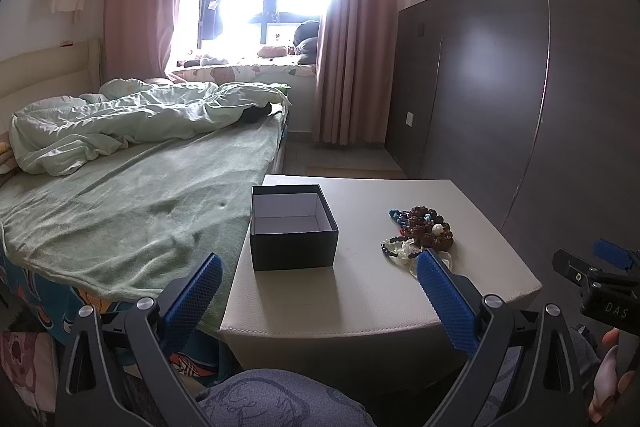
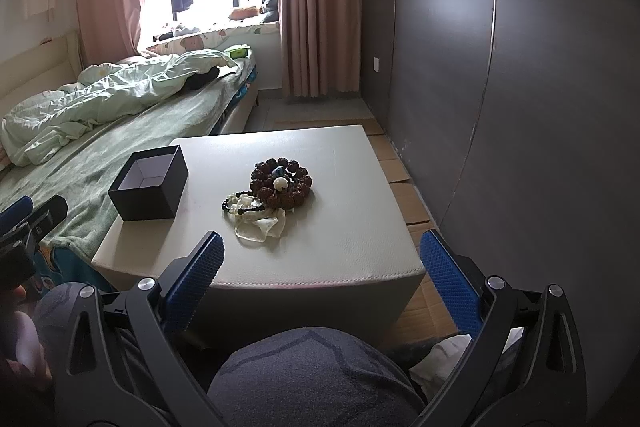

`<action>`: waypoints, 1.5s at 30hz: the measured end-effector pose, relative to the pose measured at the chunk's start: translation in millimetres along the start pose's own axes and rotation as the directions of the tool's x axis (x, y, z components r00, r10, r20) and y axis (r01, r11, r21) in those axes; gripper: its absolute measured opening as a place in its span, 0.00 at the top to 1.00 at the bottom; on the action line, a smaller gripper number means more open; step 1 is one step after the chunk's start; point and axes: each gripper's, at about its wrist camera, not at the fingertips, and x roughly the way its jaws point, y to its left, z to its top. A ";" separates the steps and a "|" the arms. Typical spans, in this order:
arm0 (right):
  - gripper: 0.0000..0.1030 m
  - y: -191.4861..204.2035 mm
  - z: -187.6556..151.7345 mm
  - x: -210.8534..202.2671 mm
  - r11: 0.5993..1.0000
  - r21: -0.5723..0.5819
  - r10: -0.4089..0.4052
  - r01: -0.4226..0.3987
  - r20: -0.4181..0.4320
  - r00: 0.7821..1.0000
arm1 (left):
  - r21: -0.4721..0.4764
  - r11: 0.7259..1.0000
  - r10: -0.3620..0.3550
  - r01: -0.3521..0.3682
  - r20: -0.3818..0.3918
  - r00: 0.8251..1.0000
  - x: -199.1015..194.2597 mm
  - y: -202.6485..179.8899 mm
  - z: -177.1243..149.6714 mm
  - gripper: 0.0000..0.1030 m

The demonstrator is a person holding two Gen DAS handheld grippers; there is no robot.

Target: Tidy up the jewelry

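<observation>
Both claws hang wide open and empty, short of the jewelry waiting on the stool.

Left gripper and right gripper each spread their blue pads far apart at the bottom of their frames, gripping nothing, above the person's knee. At the centre of the right wrist view, a tangle of beaded bracelets rests on the cream padded stool, with a pale, translucent piece just beside it toward the viewer. Left of them, well apart, stands the open black box. I judge the strands light, limp and prone to snagging one another; pinching a single loop at its outer edge looks safest, lifting slowly.
</observation>
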 end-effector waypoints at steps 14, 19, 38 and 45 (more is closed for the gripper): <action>0.05 2.9 -0.4 -3.1 1.000 -0.008 -0.001 0.001 0.012 1.000 | 0.003 1.000 -0.003 0.003 0.001 1.000 0.3 -2.5 -0.2 0.08; 0.05 2.2 0.1 -3.2 1.000 -0.001 0.000 0.000 0.015 1.000 | 0.006 1.000 -0.007 0.007 -0.002 1.000 1.9 -4.6 1.0 0.08; 0.05 3.8 -0.3 -2.9 1.000 0.006 0.013 -0.013 0.013 1.000 | 0.000 1.000 -0.013 0.013 -0.006 1.000 1.9 -2.4 -0.9 0.08; 0.05 10.9 0.1 -1.1 0.999 0.013 0.043 -0.043 0.011 0.999 | 0.011 1.000 -0.018 0.018 -0.012 1.000 6.0 -7.3 -0.6 0.08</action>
